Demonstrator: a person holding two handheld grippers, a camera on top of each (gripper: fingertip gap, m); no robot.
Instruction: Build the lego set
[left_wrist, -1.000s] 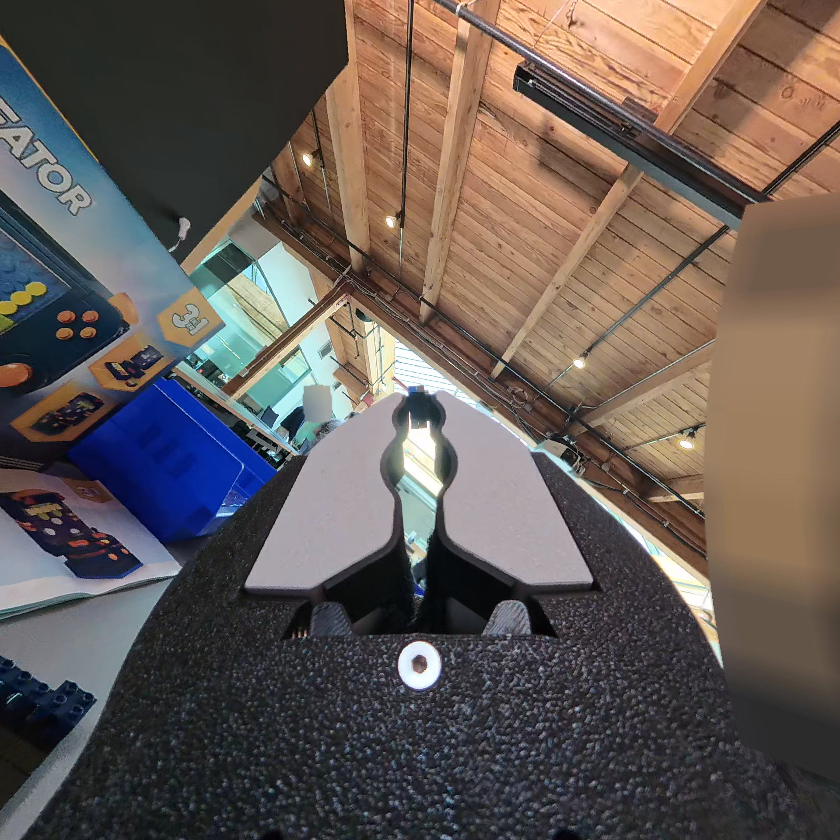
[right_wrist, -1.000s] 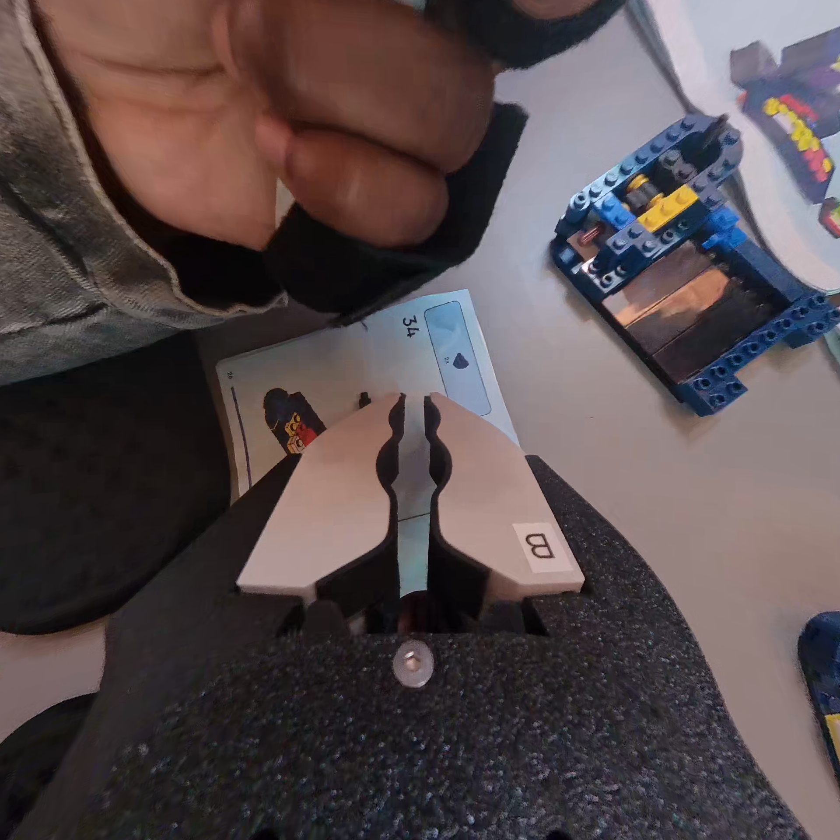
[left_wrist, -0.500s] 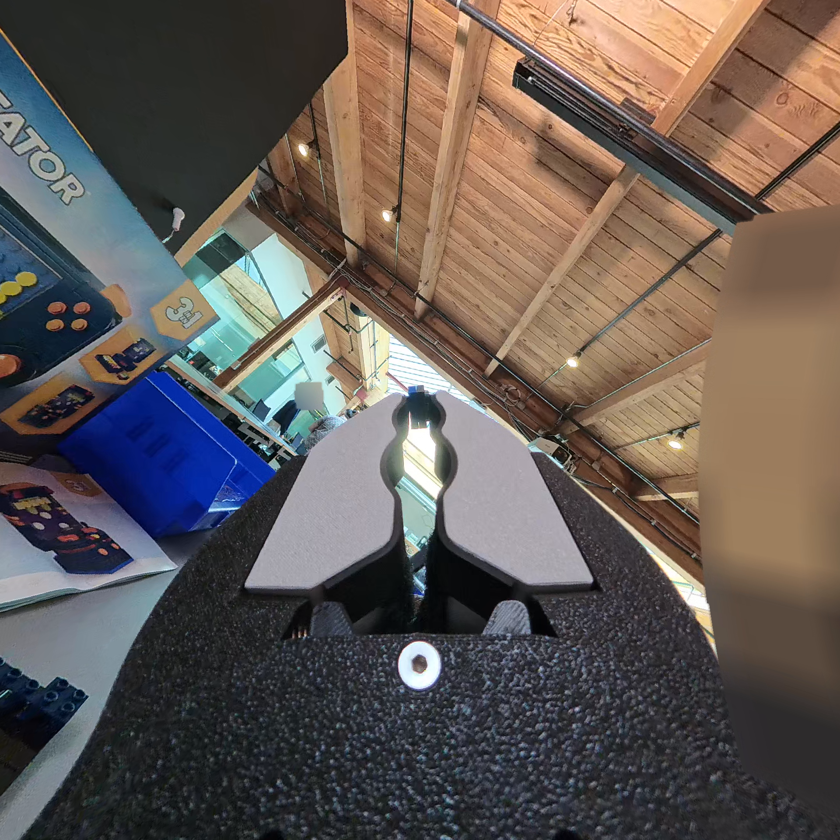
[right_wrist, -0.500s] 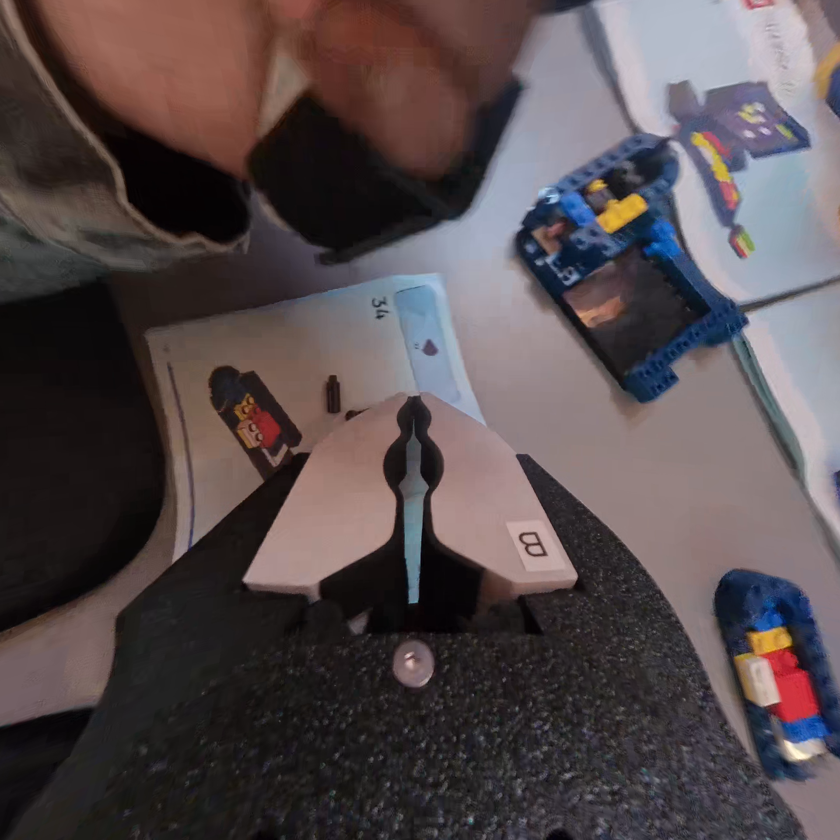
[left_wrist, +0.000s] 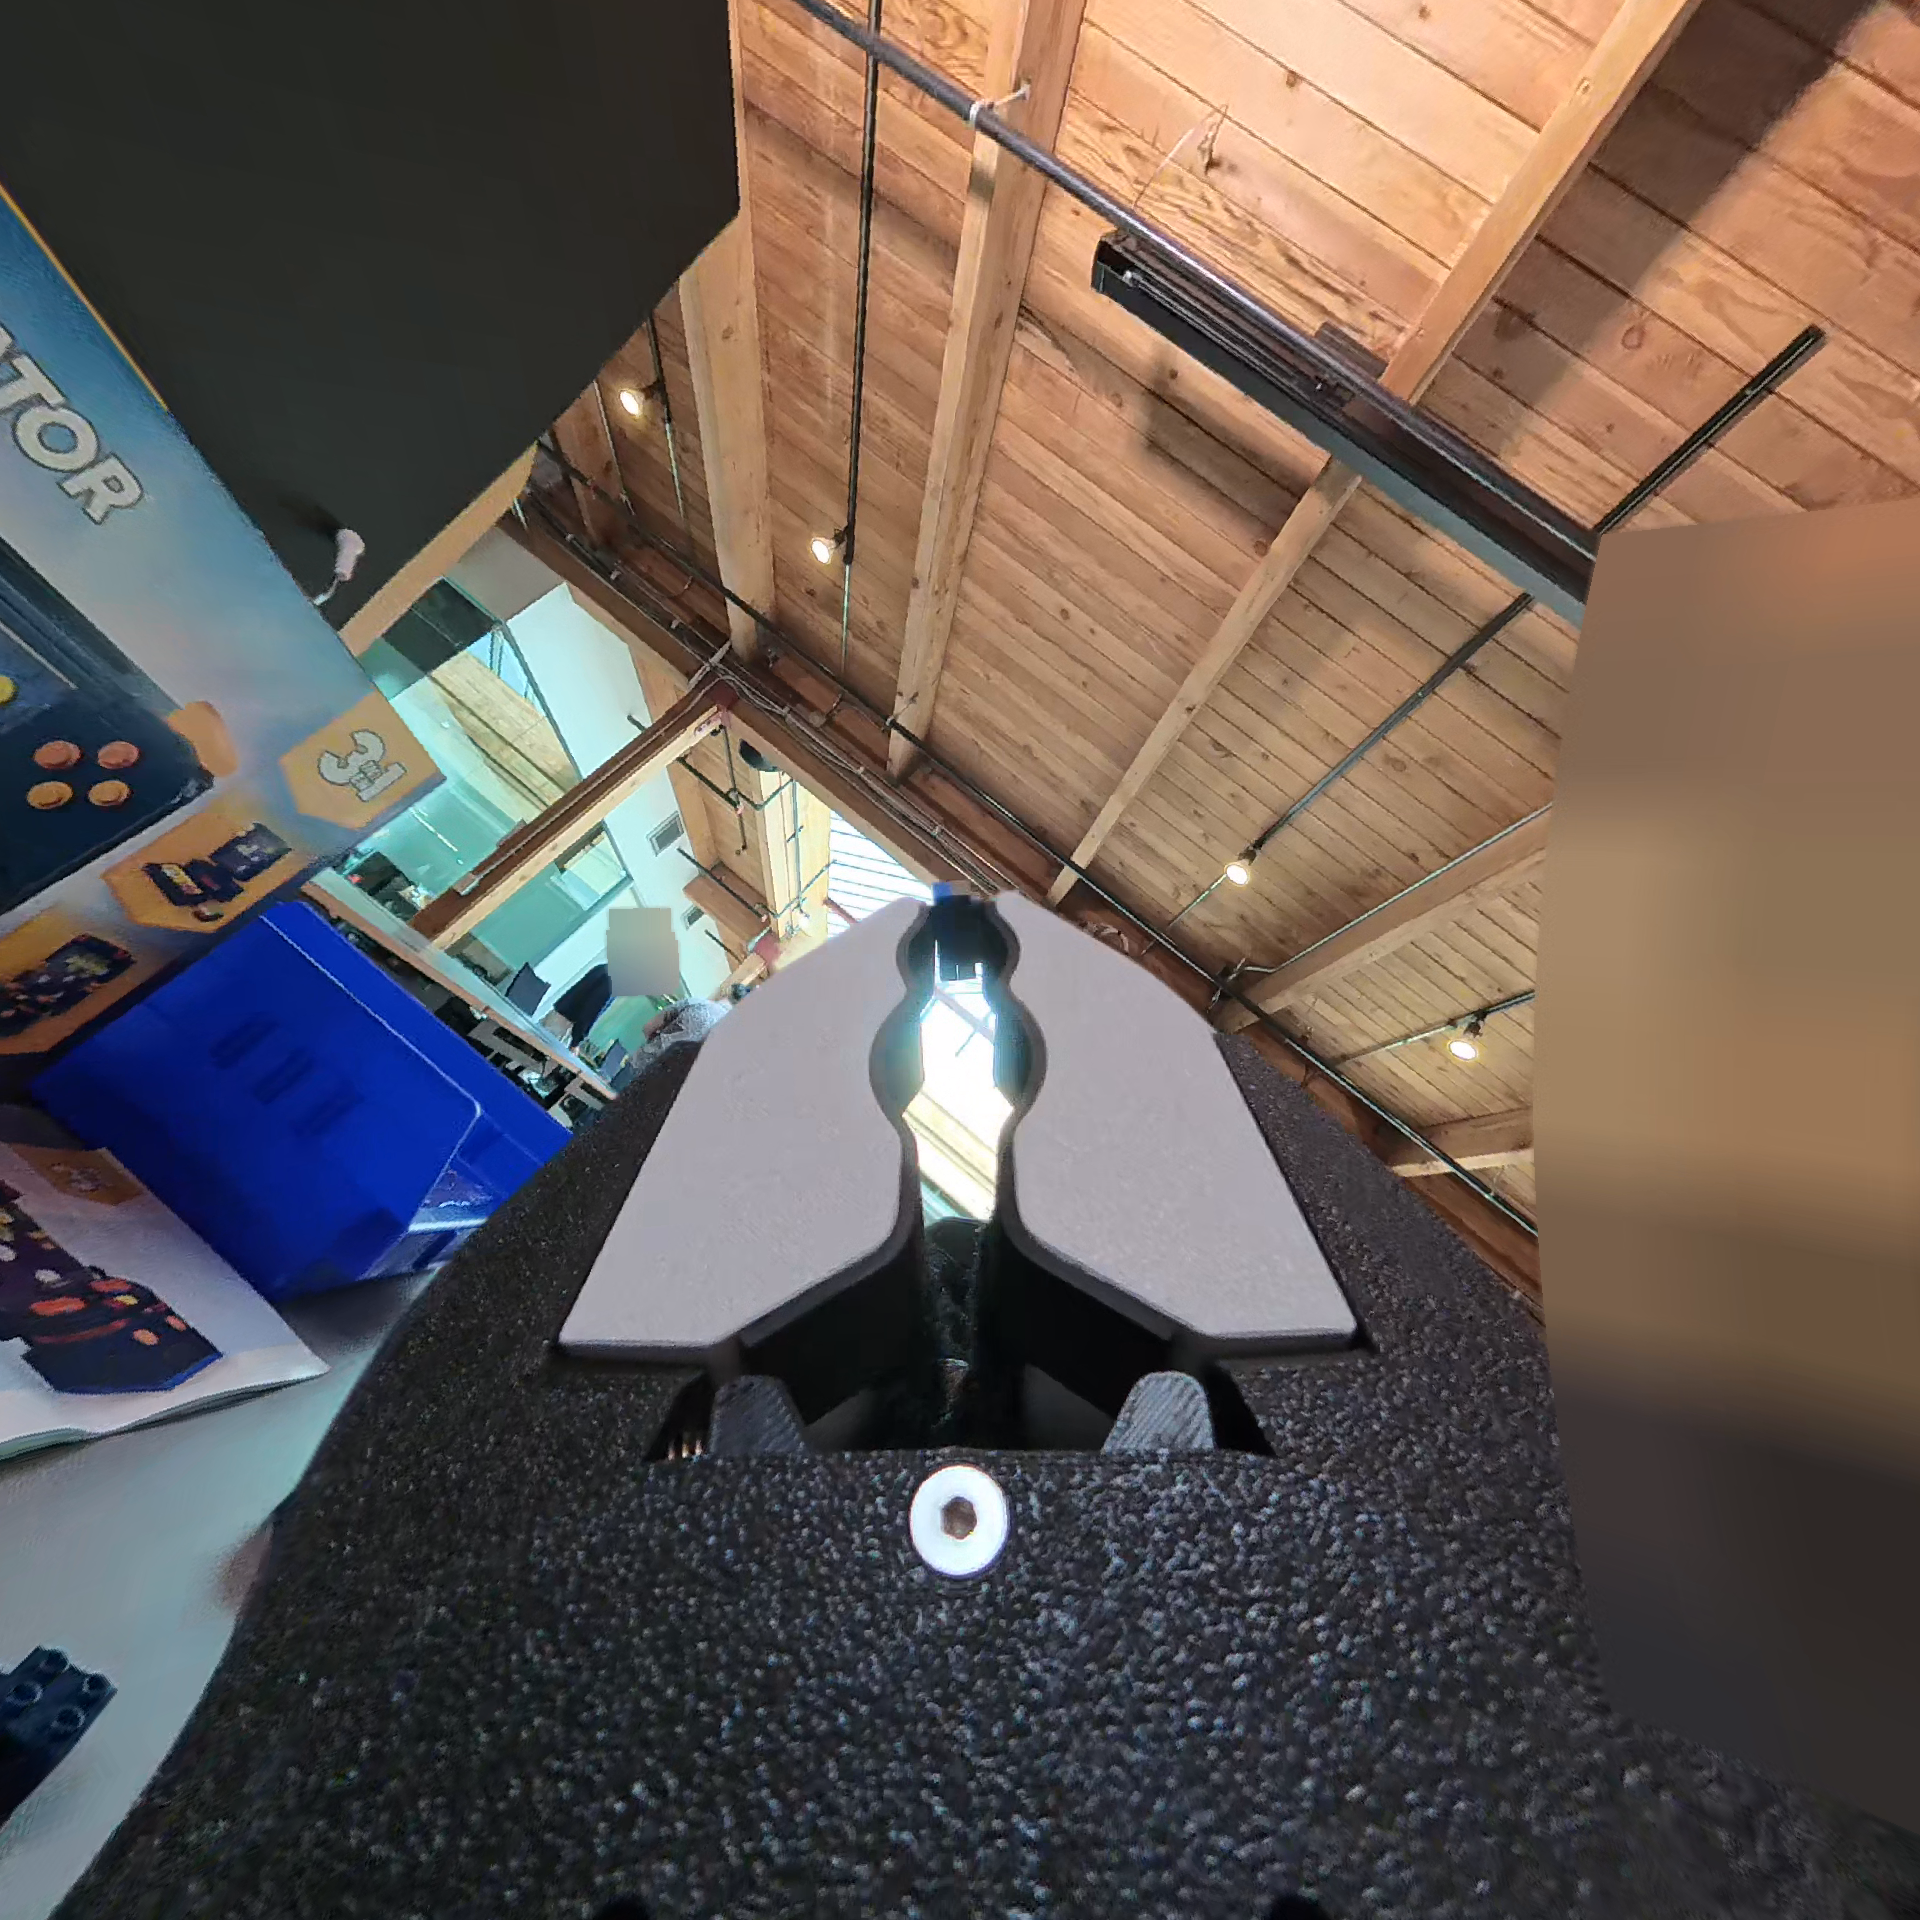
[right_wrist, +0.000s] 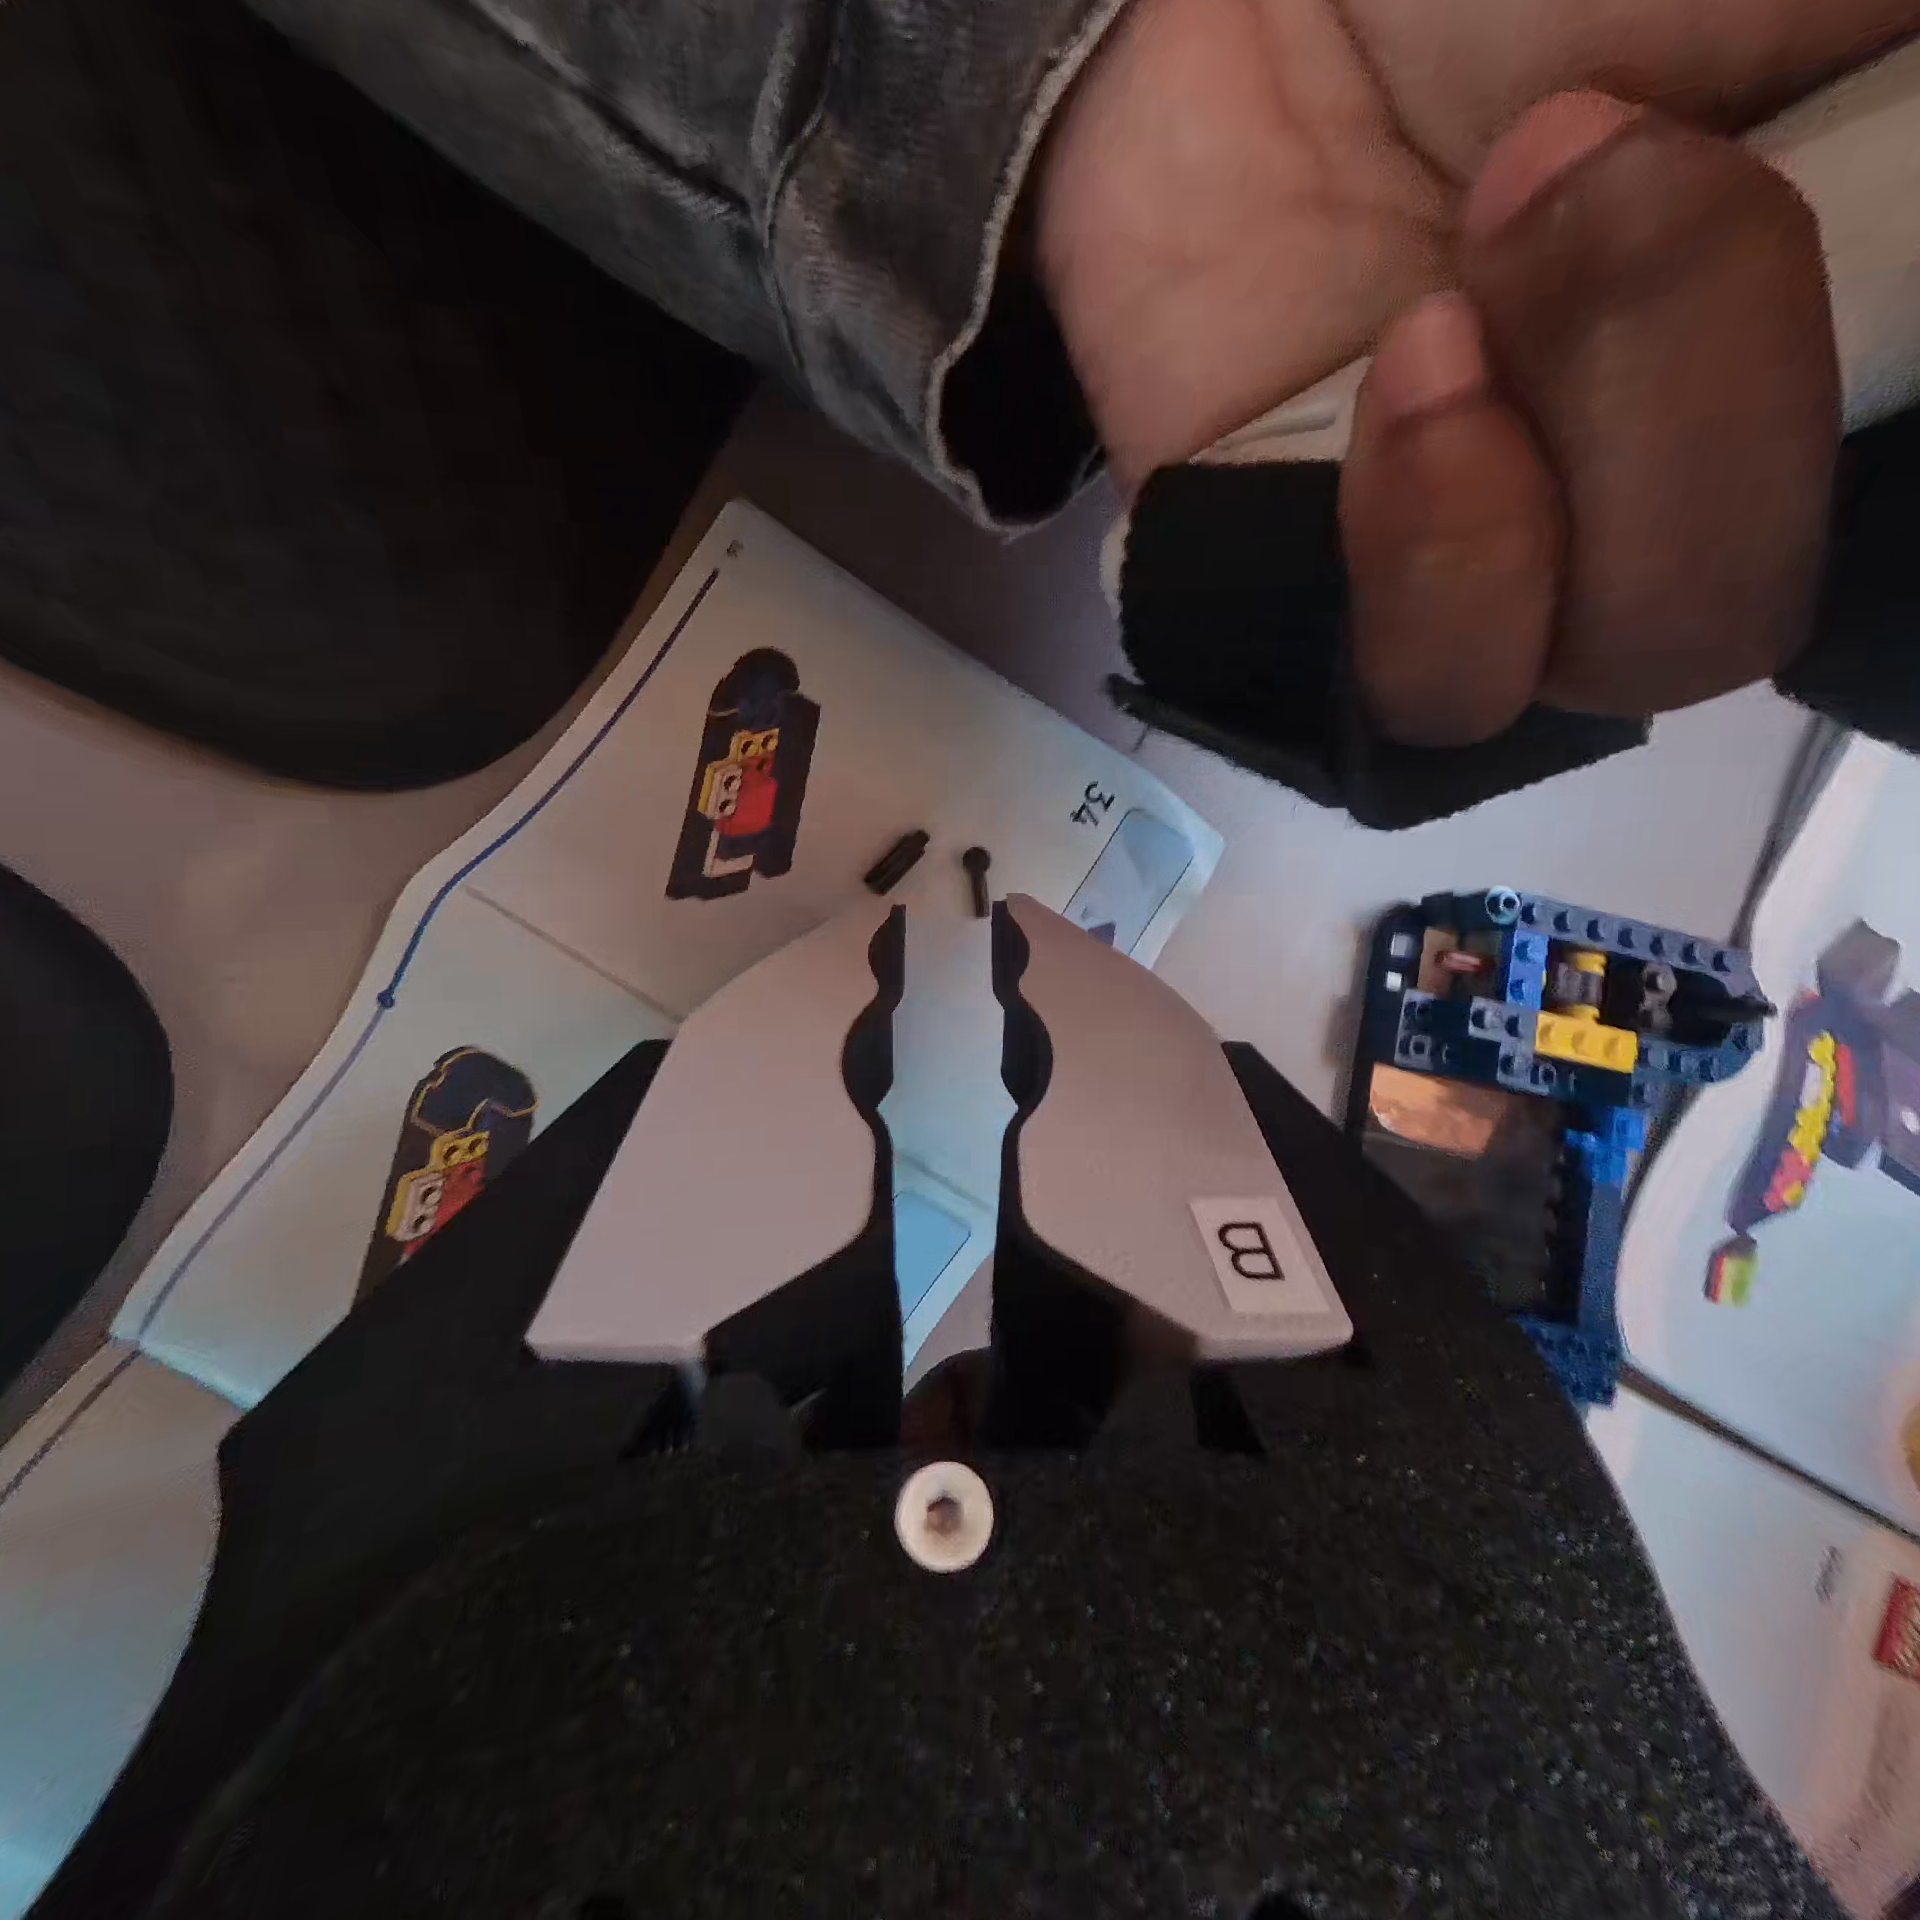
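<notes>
A white sticker (right_wrist: 1257, 1252) with one black character sat on a finger of my right gripper (right_wrist: 945, 914). The open instruction booklet (right_wrist: 623, 987) beneath it bore a small printed page number (right_wrist: 1096, 800) near its corner. To my left, the blue toy box (left_wrist: 125, 623) carried large pale lettering (left_wrist: 83, 468), cut off at the edge, and a yellow badge (left_wrist: 353, 764) with chunky characters.

Pale grey tabletop (right_wrist: 1299, 862) under my right-hand view. Directly on it: an open instruction sheet (right_wrist: 582, 935) at centre left, a blue brick frame (right_wrist: 1538, 1049) at right, a second printed sheet (right_wrist: 1787, 1299) at far right. In the left-hand view, lower left: a blue bin (left_wrist: 301, 1101) and a booklet (left_wrist: 114, 1340).
</notes>
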